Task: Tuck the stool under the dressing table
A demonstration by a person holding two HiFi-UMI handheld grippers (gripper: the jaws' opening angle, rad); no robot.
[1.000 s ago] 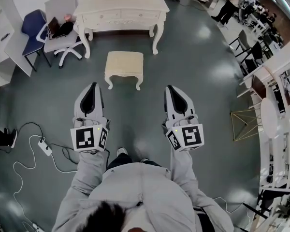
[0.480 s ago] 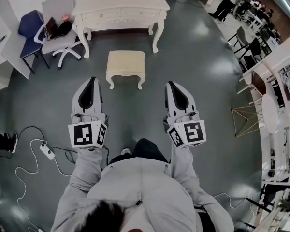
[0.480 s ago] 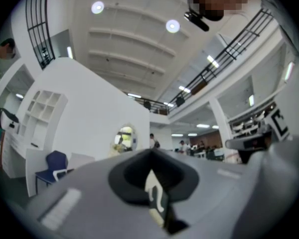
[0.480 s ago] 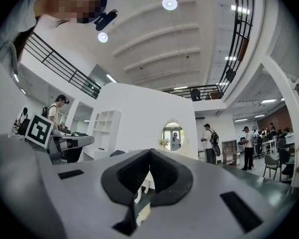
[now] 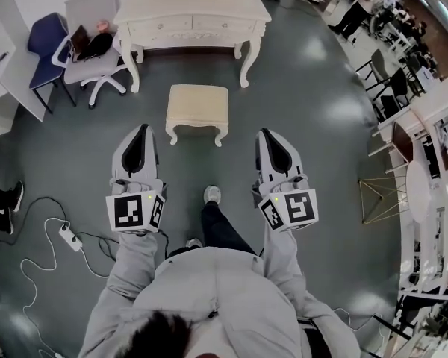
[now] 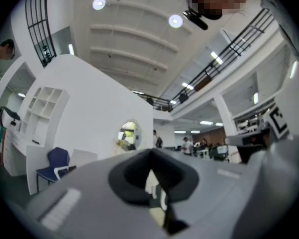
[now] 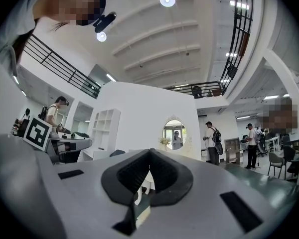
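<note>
- The stool (image 5: 198, 103), cream with a padded top and curved legs, stands on the grey floor (image 5: 306, 95) in front of the dressing table (image 5: 190, 13). It is clear of the table and not under it.
- The dressing table is cream too, with drawers along its front. The open gap between its front legs faces the stool.
- The left gripper (image 5: 140, 129) points forward on the near side of the stool, off the stool's left corner and not touching it. Its fingers are closed together with nothing between them (the left gripper view shows the dark pads meeting at the tip).
- The right gripper (image 5: 267, 134) is held level with the left one, off the stool's right corner and apart from it. Its fingers are likewise together and empty.
- Between the grippers, the person's shoe (image 5: 211, 195) is stepped out on the floor.
- A white office chair (image 5: 93, 62) with dark items on its seat stands left of the dressing table, a blue chair (image 5: 45, 39) beside it.
- A power strip (image 5: 66, 233) with trailing cables lies on the floor at the left.
</note>
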